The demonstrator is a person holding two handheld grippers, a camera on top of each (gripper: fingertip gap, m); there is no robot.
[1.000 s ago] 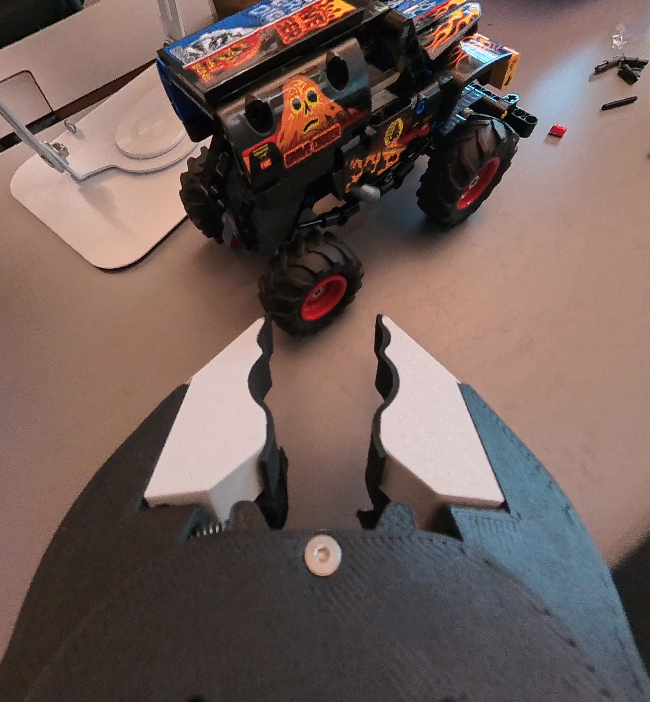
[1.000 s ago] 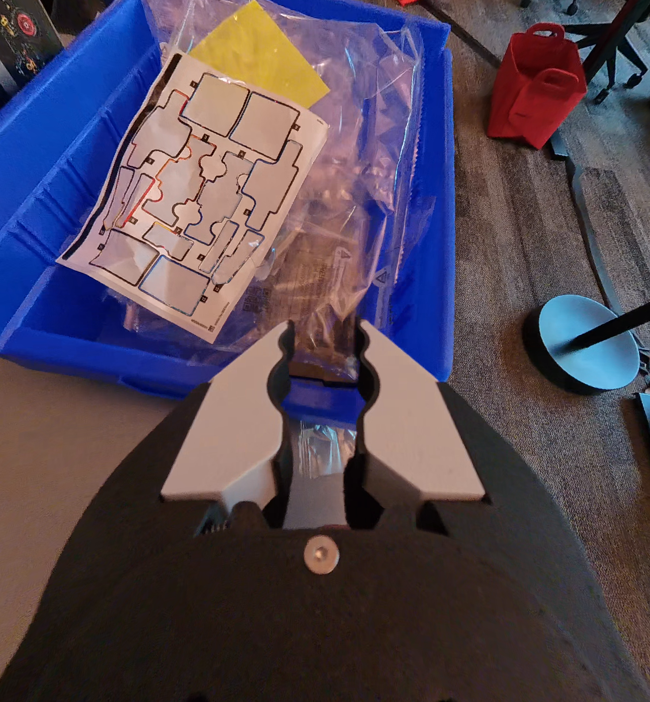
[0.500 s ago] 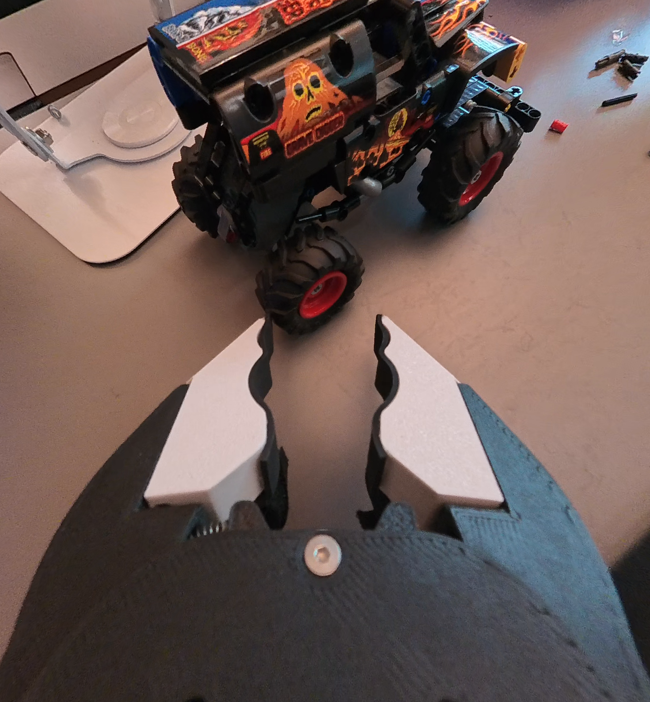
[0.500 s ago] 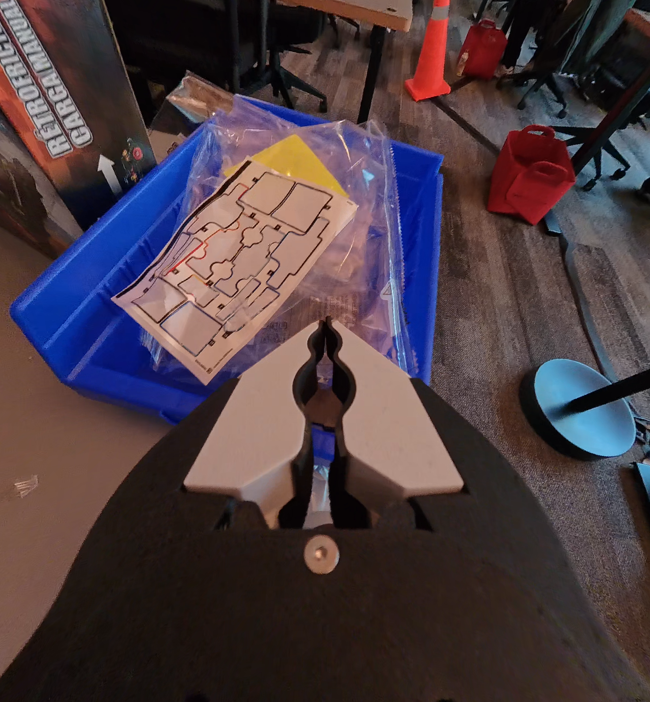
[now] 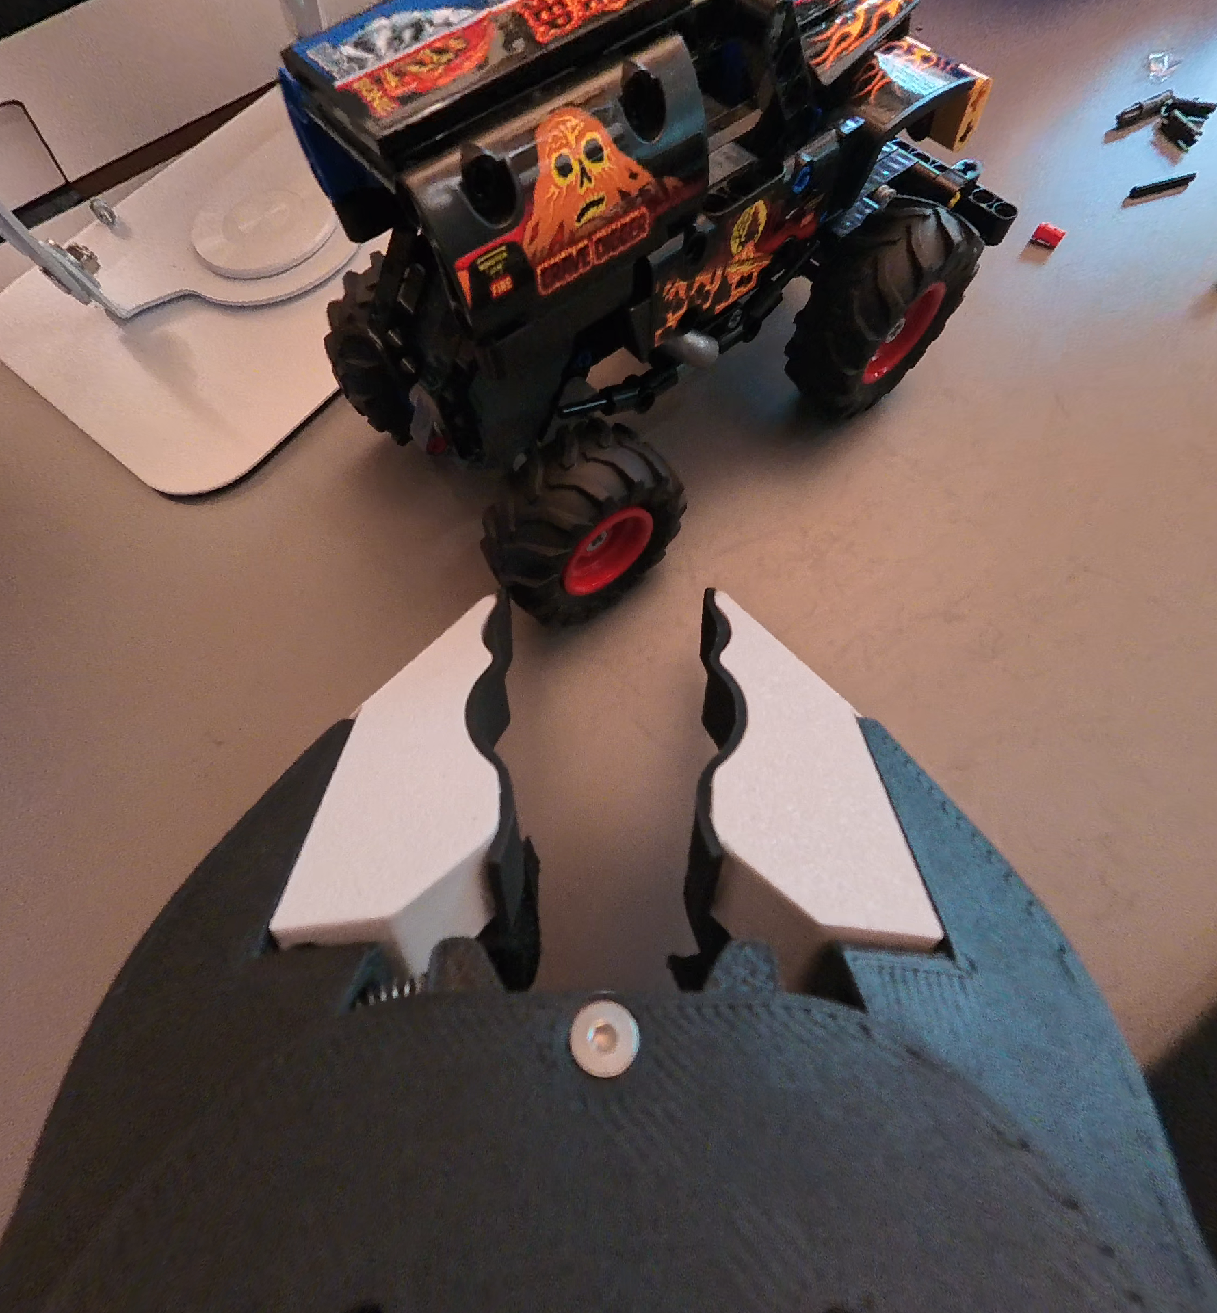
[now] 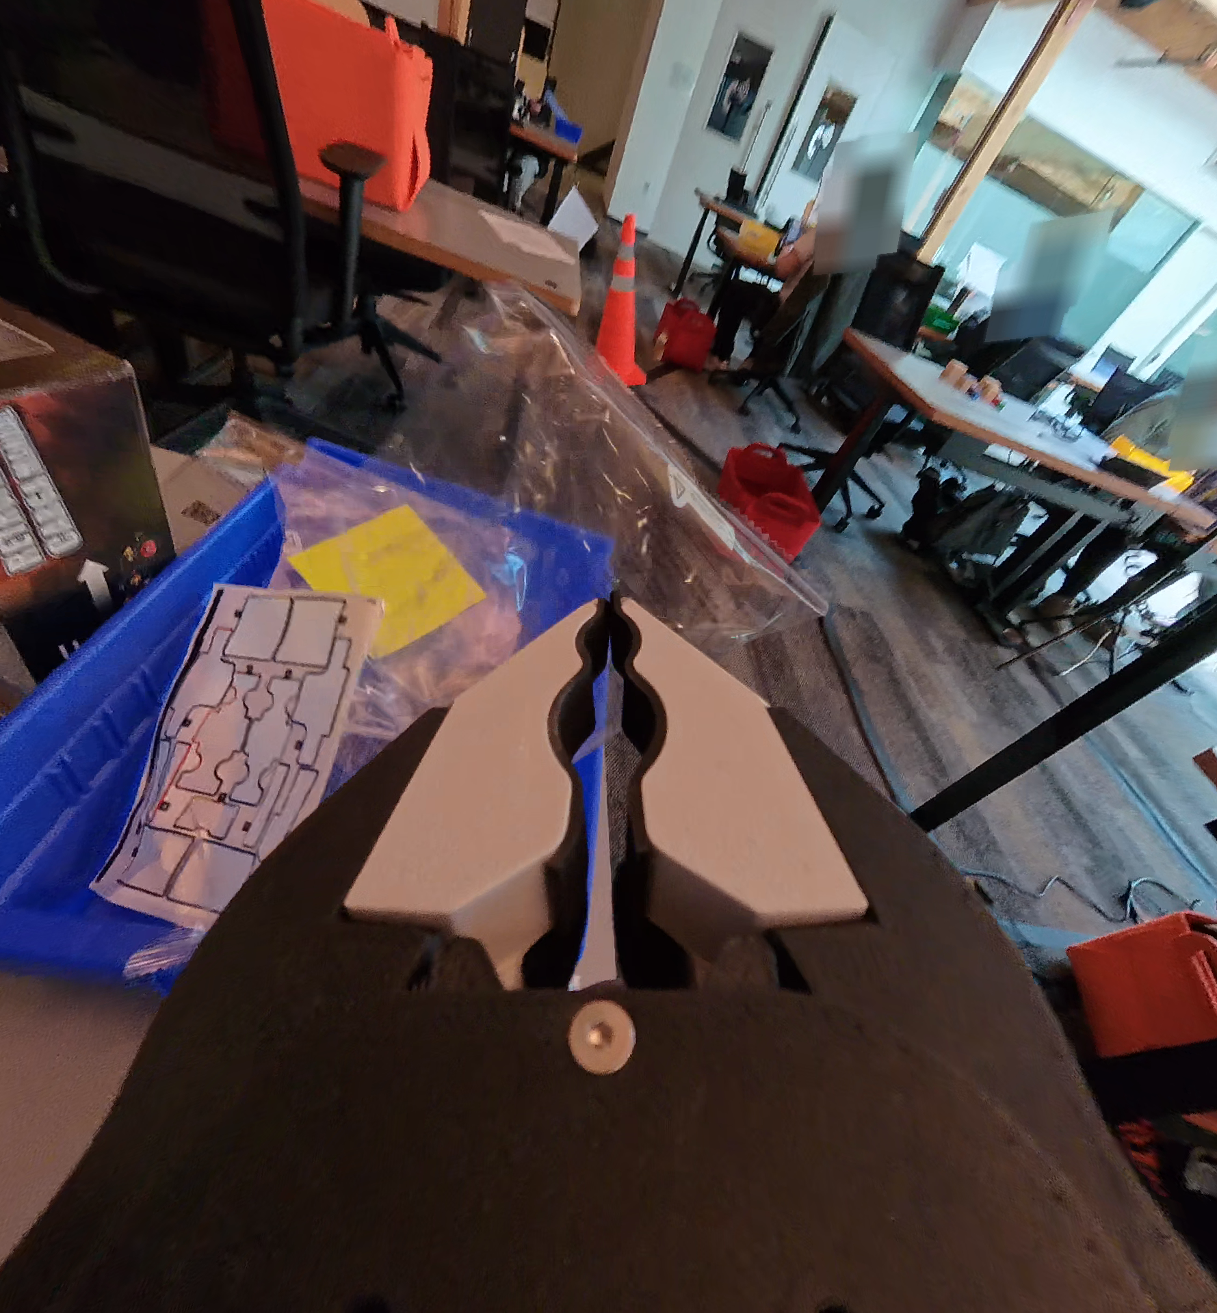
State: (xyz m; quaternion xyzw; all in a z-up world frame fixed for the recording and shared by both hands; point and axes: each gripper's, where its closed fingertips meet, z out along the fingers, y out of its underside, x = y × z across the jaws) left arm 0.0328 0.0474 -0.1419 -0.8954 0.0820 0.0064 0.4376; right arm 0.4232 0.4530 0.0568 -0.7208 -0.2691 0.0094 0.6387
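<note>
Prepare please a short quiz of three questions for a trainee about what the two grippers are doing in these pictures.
1. True or false: the left gripper is shut on the tyre of the toy monster truck.
2. What does the right gripper hold? A) the yellow paper B) a clear plastic bag C) the orange cone
3. Fill in: the sticker sheet lies in the ____ bin.

Key
1. False: its jaws stand open, just short of the red-hubbed front wheel, not gripping it.
2. B: the jaws are shut on the bag's edge, and the bag stretches up out of the bin.
3. blue
</note>
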